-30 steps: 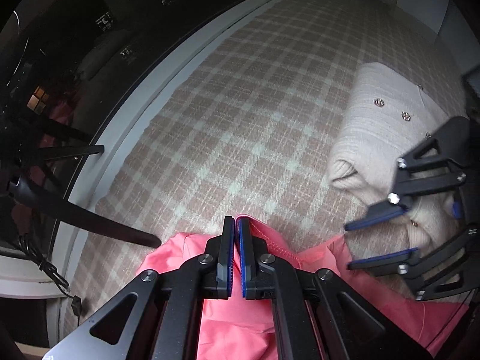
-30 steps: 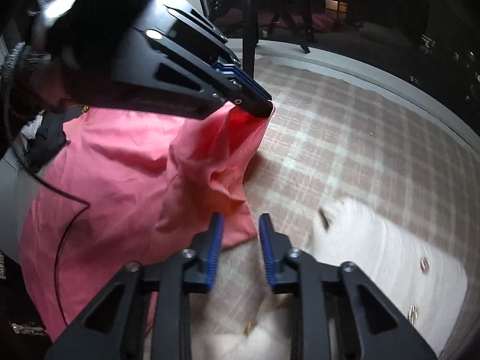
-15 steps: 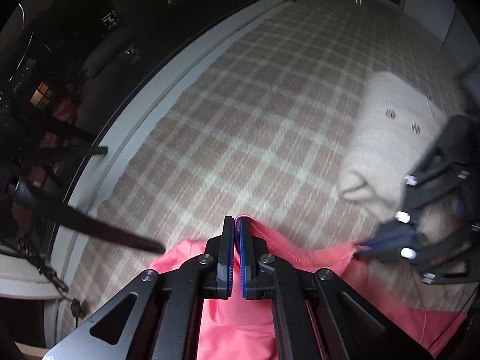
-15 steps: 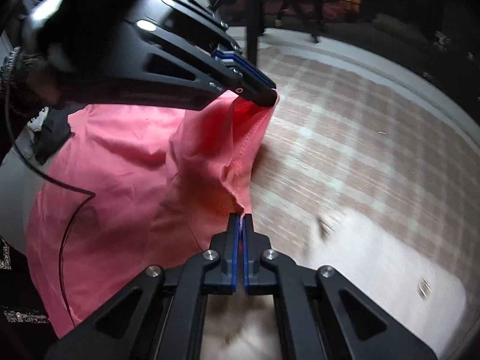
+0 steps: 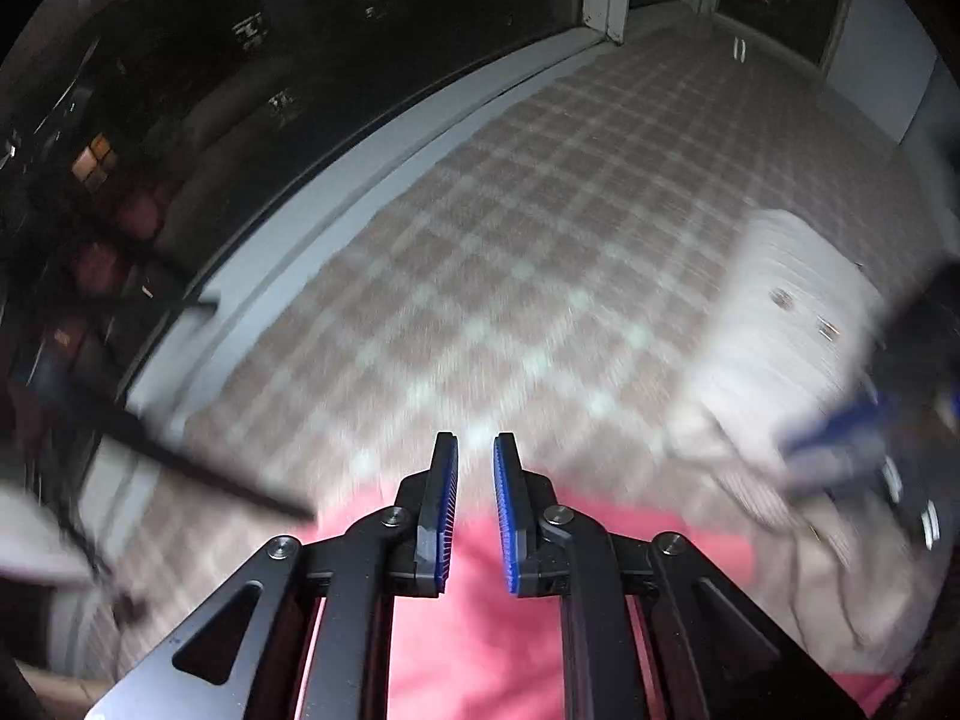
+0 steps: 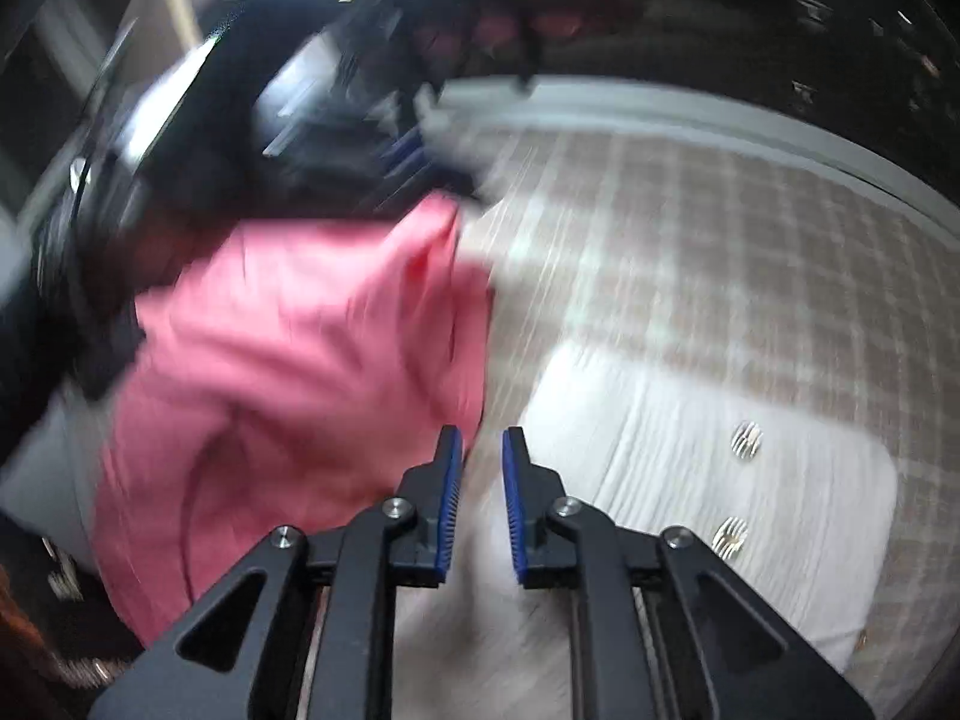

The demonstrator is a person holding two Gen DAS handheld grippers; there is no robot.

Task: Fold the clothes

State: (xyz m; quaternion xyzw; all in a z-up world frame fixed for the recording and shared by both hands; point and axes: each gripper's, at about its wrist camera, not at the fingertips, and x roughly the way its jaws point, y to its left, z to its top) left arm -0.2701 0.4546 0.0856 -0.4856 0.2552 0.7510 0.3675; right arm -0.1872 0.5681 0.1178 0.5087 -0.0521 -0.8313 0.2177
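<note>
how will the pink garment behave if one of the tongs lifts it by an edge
The pink garment will probably hang limp: it already lies in soft creases and bunched folds. It looks thin and light, so one corner should lift easily while the rest drags over the plaid cover. It may slip from a shallow pinch, since the cloth looks smooth beside the ribbed cream cardigan.

Checked beige cover point(image 5: 540, 228) beneath, grey ledge point(image 5: 360, 168) and dark window point(image 5: 300, 30) beyond.
</note>
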